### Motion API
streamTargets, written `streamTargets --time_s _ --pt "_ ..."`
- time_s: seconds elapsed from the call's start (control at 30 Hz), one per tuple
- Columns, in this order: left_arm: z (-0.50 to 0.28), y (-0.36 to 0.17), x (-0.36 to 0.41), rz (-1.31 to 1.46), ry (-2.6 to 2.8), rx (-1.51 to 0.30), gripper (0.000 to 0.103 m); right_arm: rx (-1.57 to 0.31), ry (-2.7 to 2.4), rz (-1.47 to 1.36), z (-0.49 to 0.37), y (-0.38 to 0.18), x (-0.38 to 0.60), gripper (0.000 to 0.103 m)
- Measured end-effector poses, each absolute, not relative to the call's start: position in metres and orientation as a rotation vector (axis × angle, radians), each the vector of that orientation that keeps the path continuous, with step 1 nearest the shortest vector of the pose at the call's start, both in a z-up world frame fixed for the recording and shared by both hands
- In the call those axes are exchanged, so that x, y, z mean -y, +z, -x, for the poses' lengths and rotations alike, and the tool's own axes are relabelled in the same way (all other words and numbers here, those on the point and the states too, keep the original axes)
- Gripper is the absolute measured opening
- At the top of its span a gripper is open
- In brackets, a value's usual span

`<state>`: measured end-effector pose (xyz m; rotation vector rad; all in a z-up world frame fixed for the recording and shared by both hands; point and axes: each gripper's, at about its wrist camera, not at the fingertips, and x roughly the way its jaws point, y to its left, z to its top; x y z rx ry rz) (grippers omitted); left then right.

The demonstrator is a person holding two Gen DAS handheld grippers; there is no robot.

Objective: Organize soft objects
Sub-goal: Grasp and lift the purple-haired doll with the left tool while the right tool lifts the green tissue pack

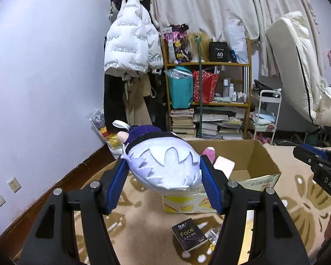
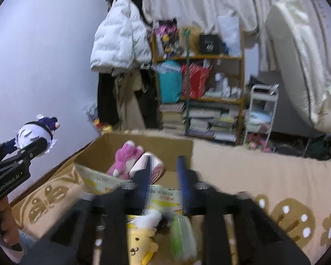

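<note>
Left gripper (image 1: 163, 172) clamps a pale lavender plush doll (image 1: 165, 165) with a purple hat, held in the air over the near edge of the open cardboard box (image 1: 260, 165). Right gripper (image 2: 164, 176), blurred, jaws narrowly apart, nothing between them. Black tissue pack (image 1: 188, 236) on the carpet reads "Face"; right gripper body reads "DAS".

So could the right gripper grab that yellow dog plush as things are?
Probably yes. The right gripper is open and holds nothing, and the yellow dog plush lies just below its fingers with nothing over it. The view is blurred, though, so the exact gap is unclear.
</note>
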<state>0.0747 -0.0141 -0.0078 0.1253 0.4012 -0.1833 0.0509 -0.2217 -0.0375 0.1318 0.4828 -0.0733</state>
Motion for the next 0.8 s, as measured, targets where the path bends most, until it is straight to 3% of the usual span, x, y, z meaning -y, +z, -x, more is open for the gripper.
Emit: streamTargets --time_s 0.33,0.4,0.47,0.6,0.7,0.8 --pt "-0.09 -0.021 0.019 -0.136 -0.177 -0.449 0.064 -0.774 -0.089 -0.25 -0.066 -0.085 0.247 0.018" --pt "-0.09 -0.021 0.018 -0.136 -0.179 -0.447 0.064 -0.839 -0.09 -0.263 -0.062 -0.092 0.25 0.04" --pt "-0.091 -0.021 0.019 -0.133 -0.181 -0.447 0.064 -0.883 -0.094 -0.255 -0.056 -0.097 0.25 0.049" --pt "-0.093 -0.02 0.017 -0.123 -0.182 -0.449 0.064 -0.911 -0.068 -0.226 -0.047 -0.098 0.245 0.053" --pt "-0.094 -0.019 0.016 -0.123 -0.18 -0.449 0.064 -0.945 -0.06 -0.226 -0.044 -0.102 0.24 0.065" --pt "-0.095 -0.018 0.015 -0.115 -0.179 -0.451 0.064 -1.02 -0.039 -0.256 -0.043 -0.118 0.233 0.065"
